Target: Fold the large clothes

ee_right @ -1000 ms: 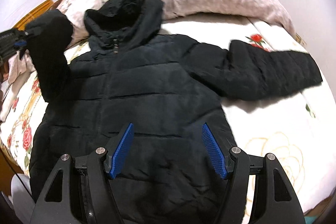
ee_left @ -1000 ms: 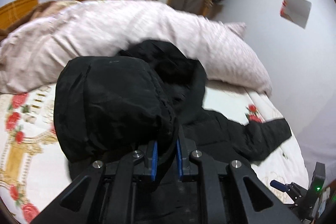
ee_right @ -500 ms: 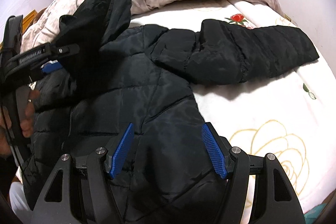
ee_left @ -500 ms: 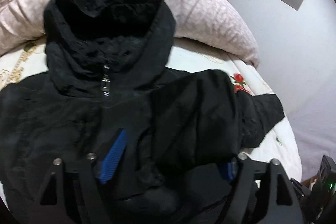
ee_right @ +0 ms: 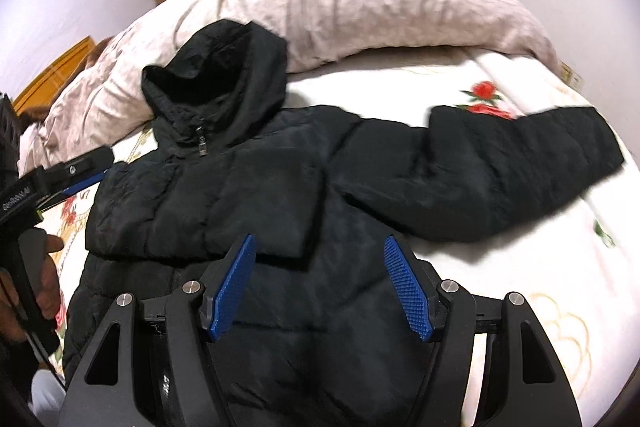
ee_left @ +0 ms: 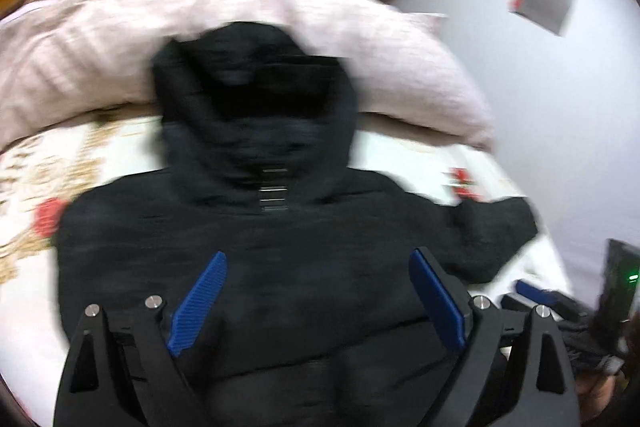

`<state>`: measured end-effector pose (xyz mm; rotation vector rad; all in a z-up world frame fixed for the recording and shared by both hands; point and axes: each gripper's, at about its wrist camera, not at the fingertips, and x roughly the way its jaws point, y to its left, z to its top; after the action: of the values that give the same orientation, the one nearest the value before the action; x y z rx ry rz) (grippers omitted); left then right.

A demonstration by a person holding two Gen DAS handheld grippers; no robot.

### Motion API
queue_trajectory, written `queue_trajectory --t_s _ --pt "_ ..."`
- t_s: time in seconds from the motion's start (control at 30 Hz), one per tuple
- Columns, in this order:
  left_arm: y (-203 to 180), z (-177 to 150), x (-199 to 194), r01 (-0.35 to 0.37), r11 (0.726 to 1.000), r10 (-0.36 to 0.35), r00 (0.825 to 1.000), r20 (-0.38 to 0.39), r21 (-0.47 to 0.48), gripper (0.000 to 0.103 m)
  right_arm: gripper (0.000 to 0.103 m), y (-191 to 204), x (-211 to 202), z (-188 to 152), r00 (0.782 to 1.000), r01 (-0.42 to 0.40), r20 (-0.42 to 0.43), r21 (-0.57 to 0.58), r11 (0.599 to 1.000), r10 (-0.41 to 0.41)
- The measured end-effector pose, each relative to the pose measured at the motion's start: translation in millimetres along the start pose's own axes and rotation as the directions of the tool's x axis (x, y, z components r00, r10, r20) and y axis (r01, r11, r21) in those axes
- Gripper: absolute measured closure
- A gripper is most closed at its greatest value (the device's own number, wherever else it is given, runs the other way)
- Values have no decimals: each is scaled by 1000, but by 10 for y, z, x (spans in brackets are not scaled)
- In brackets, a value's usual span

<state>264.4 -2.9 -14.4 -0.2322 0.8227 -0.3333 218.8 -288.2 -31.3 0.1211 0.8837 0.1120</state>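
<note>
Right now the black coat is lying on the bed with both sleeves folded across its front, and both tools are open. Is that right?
Not quite. Only one sleeve is folded across the black coat; the other sleeve lies stretched out on the bed, as the right wrist view shows. Both the left tool and right tool are open.

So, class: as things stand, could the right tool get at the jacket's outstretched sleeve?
Probably yes. The right tool is open above the jacket, and the outstretched sleeve lies flat on the bedsheet with nothing on it or between.
</note>
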Motion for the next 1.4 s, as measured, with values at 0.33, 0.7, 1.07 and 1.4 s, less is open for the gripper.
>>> queue_trajectory --t_s 0.33,0.7,1.07,1.4 --pt "1354 -126 435 -250 954 239 967 -84 -165 33 60 186 1242 218 991 30 -131 -72 997 -39" --pt "1273 -176 506 -262 956 253 964 -83 -129 32 61 101 1251 281 989 67 -126 -94 993 -78" --pt "722 -308 -500 -251 962 251 968 -16 -110 30 60 -34 -41 -61 994 103 -38 -50 993 -105" --pt "10 -676 -1013 -222 974 219 975 -47 -55 30 52 -284 -862 -349 994 107 9 40 993 -108"
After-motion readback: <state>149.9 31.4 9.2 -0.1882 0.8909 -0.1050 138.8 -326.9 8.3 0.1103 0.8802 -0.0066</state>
